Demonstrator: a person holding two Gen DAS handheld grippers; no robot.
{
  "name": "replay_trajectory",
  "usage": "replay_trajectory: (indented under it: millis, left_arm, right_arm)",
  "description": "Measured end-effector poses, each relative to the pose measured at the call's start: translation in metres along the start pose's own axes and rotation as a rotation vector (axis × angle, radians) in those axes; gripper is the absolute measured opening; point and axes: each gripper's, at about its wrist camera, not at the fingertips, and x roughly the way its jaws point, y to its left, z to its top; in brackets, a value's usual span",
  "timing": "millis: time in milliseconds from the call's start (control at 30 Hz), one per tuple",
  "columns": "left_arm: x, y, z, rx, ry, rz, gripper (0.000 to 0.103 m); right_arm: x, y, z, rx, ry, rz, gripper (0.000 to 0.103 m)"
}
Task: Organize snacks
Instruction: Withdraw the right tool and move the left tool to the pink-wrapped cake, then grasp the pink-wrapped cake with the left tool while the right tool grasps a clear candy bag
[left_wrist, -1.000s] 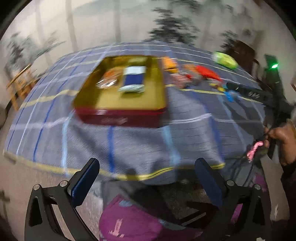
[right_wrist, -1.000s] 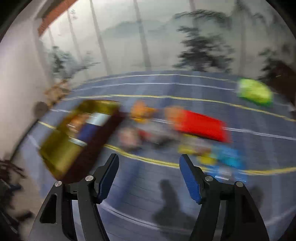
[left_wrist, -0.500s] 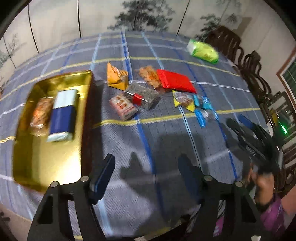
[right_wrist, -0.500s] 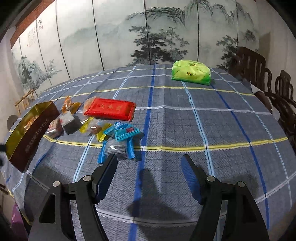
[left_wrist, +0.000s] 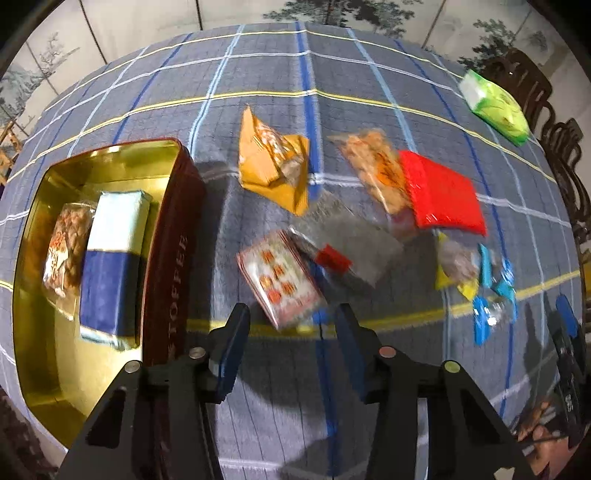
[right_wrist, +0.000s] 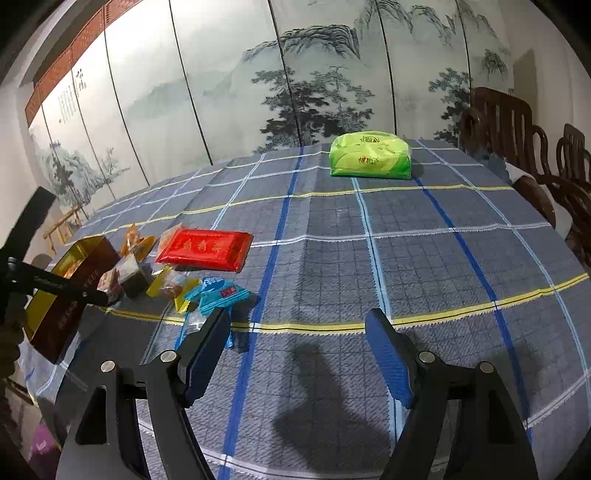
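A gold tin with red sides (left_wrist: 173, 236) sits at the left and holds a blue-and-white pack (left_wrist: 110, 258) and a clear snack bag (left_wrist: 62, 247). Loose snacks lie to its right: an orange pouch (left_wrist: 273, 162), a red-patterned pack (left_wrist: 284, 284), a grey pack (left_wrist: 351, 247), a red packet (left_wrist: 443, 195) and blue candies (left_wrist: 491, 295). My left gripper (left_wrist: 291, 332) is open and empty, just short of the red-patterned pack. My right gripper (right_wrist: 299, 343) is open and empty above bare cloth, right of the blue candies (right_wrist: 218, 295) and the red packet (right_wrist: 207, 249). The tin (right_wrist: 74, 280) shows at left.
A green tissue pack (right_wrist: 369, 155) lies at the table's far side, also in the left wrist view (left_wrist: 495, 107). Dark wooden chairs (right_wrist: 517, 140) stand at the right. A painted screen (right_wrist: 295, 74) backs the round table with its checked cloth (right_wrist: 406, 240).
My left gripper has moved forward and lower over the table toward the snack pile, with its fingers closer together. My right gripper has stayed nearly in place, a little lower.
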Motion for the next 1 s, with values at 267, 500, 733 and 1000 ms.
replay_trajectory:
  millis: [267, 500, 733, 1000]
  left_arm:
    - [0.011, 0.004, 0.011, -0.057, -0.014, -0.004, 0.038]
    - [0.009, -0.005, -0.001, -0.050, -0.047, 0.031, 0.026]
    - [-0.032, -0.017, -0.060, -0.002, -0.106, -0.052, 0.026]
    - [-0.064, -0.043, -0.093, 0.082, -0.141, -0.111, 0.026]
  right_arm:
    - [0.004, -0.005, -0.002, 0.013, 0.003, 0.033, 0.079]
    - [0.002, -0.010, -0.003, 0.037, -0.002, 0.055, 0.082]
    - [0.002, 0.001, -0.005, -0.033, 0.045, 0.124, 0.082]
    - [0.021, 0.048, -0.012, -0.153, 0.141, 0.169, 0.082]
